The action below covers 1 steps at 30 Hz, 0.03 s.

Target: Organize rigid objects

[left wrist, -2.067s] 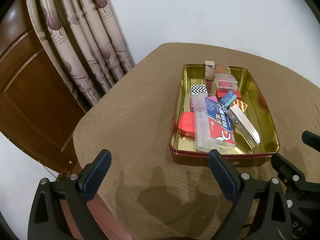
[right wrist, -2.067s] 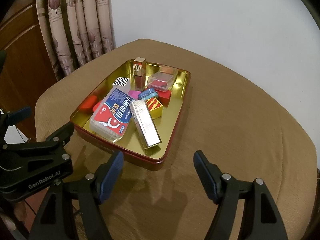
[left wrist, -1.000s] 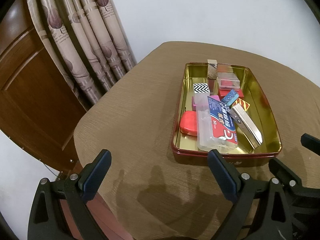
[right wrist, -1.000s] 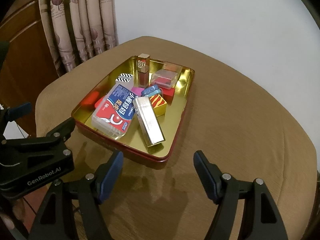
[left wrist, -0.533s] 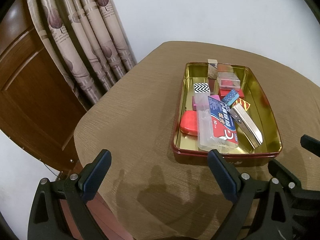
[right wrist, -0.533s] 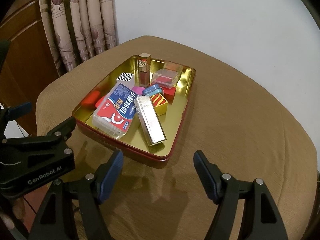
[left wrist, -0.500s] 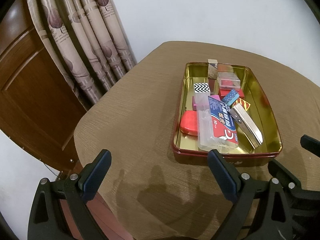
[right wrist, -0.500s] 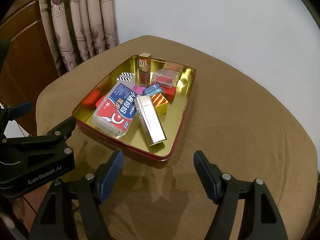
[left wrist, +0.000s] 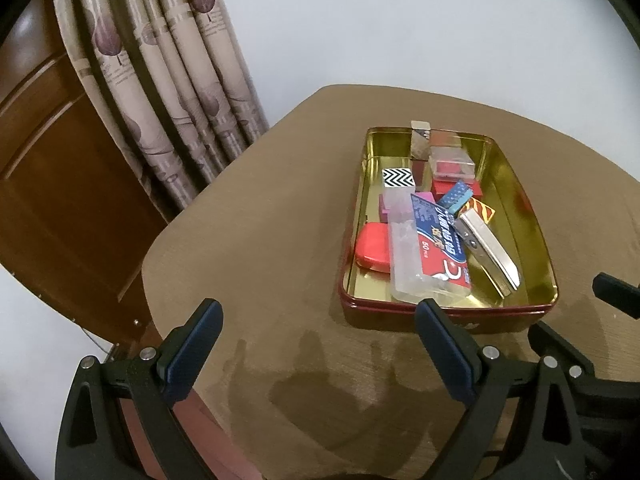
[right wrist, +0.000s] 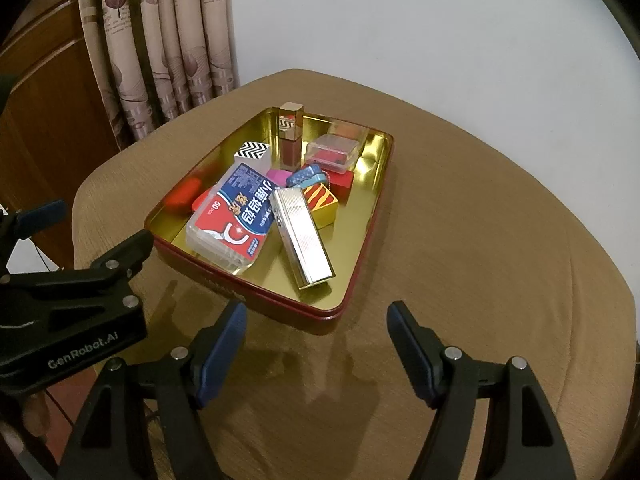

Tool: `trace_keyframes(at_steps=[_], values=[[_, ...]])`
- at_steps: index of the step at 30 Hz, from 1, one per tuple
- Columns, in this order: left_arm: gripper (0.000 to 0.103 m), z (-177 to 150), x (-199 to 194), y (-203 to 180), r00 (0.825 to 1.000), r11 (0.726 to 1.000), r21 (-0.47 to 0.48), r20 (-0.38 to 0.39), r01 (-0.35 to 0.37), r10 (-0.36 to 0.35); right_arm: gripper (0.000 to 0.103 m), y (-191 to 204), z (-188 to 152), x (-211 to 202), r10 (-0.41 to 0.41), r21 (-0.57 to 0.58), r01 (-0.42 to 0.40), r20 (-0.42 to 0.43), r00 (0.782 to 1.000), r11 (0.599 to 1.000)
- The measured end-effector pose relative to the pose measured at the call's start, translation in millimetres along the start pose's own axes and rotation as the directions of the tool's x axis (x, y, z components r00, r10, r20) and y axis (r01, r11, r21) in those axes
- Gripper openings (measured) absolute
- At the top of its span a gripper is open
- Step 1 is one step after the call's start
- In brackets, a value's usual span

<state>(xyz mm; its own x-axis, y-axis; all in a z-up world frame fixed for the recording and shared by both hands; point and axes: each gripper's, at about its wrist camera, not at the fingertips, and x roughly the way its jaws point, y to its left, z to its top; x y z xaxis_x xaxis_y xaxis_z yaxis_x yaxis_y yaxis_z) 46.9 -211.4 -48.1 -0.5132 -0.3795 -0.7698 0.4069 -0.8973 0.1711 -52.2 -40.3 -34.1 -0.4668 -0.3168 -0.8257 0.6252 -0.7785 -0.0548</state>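
A gold tin tray with a red outer wall (left wrist: 532, 216) (right wrist: 372, 216) sits on the brown table and holds several small rigid items. Among them are a blue-and-red labelled clear box (left wrist: 436, 236) (right wrist: 236, 216), a silver metal case (left wrist: 488, 248) (right wrist: 304, 240), a flat red case (left wrist: 373, 245), a zigzag-topped box (left wrist: 398, 179) (right wrist: 253, 151), a clear case with a red inside (left wrist: 452, 164) (right wrist: 332, 154) and an upright gold-capped lipstick (right wrist: 290, 132). My left gripper (left wrist: 316, 344) hangs open in front of the tray's near left corner. My right gripper (right wrist: 316, 348) is open just short of the tray's near corner. Both are empty.
The table (left wrist: 260, 240) (right wrist: 480, 240) has rounded edges, with bare surface left and right of the tray. Patterned curtains (left wrist: 172, 80) and a wooden door (left wrist: 52, 168) stand at the left, a white wall behind. The left gripper's body (right wrist: 68, 304) shows in the right wrist view.
Both views have shifted slightly, with the tray drifting a little farther and rightward in frame. The items in the tray have not moved, and both grippers stay open.
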Motion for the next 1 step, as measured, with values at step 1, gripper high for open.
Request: trace_keyframes(at_steps=[1], values=[[0.096,0.2,0.2,-0.7,1.0,1.0,0.0,-0.002,0.0,0.0,0.075,0.3,0.1,0.1,0.0,0.0,0.0,0.0,1.0,1.0]])
